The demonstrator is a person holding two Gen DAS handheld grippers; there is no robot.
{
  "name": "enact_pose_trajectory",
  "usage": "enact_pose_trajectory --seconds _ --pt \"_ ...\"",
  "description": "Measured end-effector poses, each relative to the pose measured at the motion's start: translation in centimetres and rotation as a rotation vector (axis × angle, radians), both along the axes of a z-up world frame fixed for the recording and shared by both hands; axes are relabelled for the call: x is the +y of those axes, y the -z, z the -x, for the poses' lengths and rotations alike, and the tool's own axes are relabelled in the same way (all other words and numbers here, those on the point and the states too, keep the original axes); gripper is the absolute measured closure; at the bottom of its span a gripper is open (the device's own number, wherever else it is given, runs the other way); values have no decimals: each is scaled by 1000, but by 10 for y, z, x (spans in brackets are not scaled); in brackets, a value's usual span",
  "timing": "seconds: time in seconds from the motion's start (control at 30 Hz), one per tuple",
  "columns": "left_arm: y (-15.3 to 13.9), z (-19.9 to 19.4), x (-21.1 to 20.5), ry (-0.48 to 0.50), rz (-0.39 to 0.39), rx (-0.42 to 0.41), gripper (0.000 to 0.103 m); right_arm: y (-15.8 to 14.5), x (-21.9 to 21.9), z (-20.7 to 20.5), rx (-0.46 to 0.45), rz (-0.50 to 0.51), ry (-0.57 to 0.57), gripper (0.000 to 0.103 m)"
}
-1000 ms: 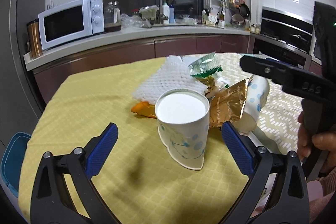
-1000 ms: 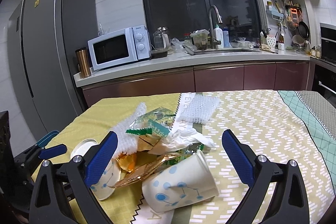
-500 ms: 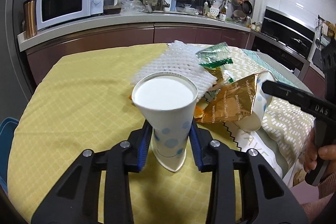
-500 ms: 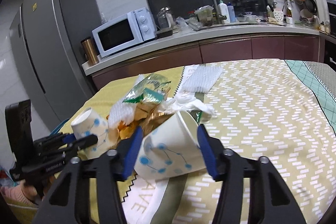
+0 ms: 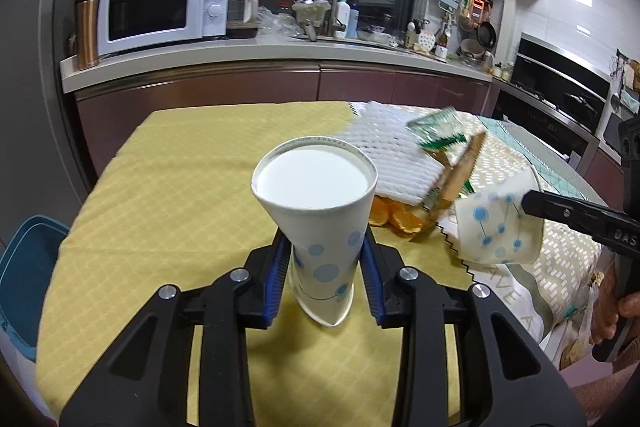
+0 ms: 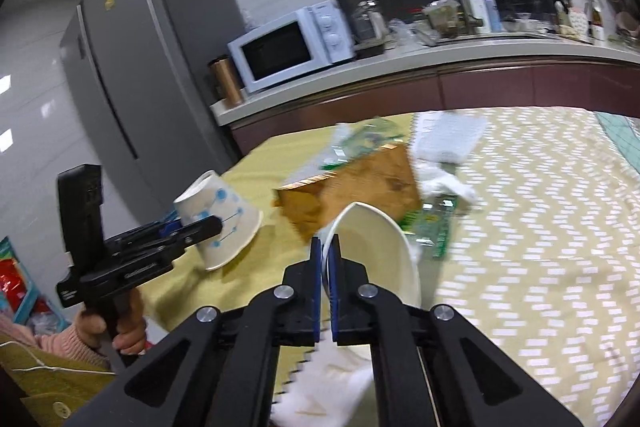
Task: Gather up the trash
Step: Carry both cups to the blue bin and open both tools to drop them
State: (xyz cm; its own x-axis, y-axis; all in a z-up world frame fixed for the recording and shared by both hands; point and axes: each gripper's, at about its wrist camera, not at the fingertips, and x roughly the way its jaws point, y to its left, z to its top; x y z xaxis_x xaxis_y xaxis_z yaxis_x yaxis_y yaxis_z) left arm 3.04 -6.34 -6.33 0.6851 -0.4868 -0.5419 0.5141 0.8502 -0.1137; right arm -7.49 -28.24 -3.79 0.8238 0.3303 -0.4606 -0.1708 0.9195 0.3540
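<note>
Two paper cups gripped over the trash-strewn table

The yellow tablecloth (image 5: 168, 187) covers the table, with a blue bin (image 5: 24, 267) off its edge at 9 o'clock in the left wrist view. A white foam net (image 5: 384, 155) lies at 1 o'clock, a green wrapper (image 5: 438, 131) and a gold foil bag (image 6: 360, 183) beside it, and orange peel (image 5: 394, 219) just under the net's near edge. The left gripper (image 5: 325, 267) has its jaws clamped on an upside-down dotted cup (image 5: 320, 219), squeezing its wall, the cup lifted off the cloth. The right gripper (image 6: 327, 287) has its jaws pressed nearly together on the flattened rim of a second dotted cup (image 6: 376, 259), held off the cloth at 3 o'clock from the first.
</note>
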Motion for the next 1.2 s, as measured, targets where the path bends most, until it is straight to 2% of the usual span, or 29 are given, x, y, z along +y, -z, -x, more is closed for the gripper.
enact_pose_trajectory --seconds 0.3,0.5,0.63,0.93,1.2 --pt "-16 1 57 -111 11 -47 69 -27 49 -15 -52 -28 -184 100" --pt "-22 3 117 -240 11 -59 69 -35 92 -42 -76 -34 -301 100" --pt "-26 0 159 -332 9 -66 69 -33 117 -66 -54 -46 -358 100" --pt "-29 -5 249 -528 -47 -66 69 -42 184 -114 -41 -51 -522 100" --pt "-16 -27 291 -615 -95 -27 69 -47 250 -151 -31 -16 -633 100"
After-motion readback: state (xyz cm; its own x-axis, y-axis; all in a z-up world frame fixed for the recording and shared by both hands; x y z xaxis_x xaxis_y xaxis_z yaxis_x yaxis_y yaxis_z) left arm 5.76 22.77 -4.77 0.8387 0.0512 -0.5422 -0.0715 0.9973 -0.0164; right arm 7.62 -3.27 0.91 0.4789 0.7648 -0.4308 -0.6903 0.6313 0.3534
